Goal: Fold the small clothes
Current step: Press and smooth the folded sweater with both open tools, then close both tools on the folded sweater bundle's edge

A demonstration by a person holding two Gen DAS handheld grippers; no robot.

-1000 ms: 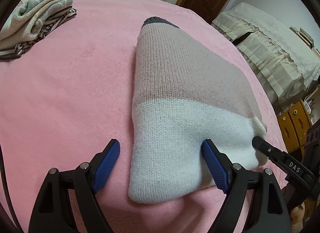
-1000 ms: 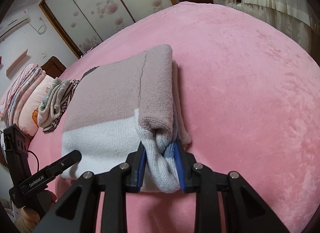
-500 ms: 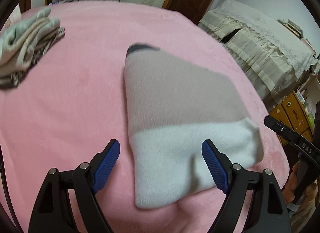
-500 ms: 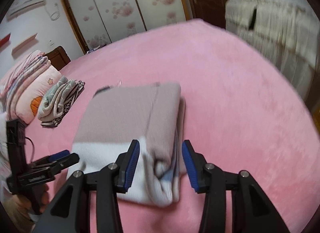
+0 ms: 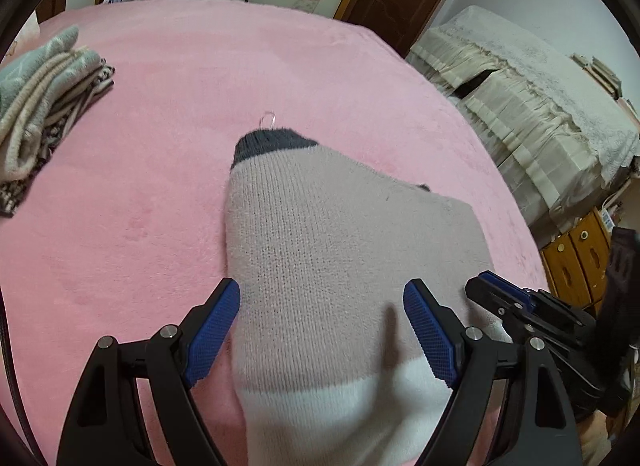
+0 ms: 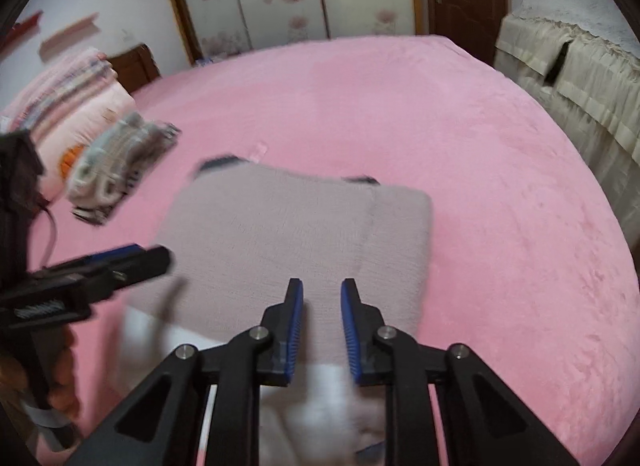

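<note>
A folded knit sweater (image 5: 344, 266), mauve with a white band and dark collar, lies at the centre of a pink bed (image 5: 160, 185). The left gripper (image 5: 320, 330) hangs above it at the bottom of the frame, fingers spread wide and holding nothing. The right gripper (image 6: 321, 330) hovers over the sweater's near edge, fingers parted by a narrow gap. A stack of folded clothes (image 5: 44, 85) rests at upper left.
</note>
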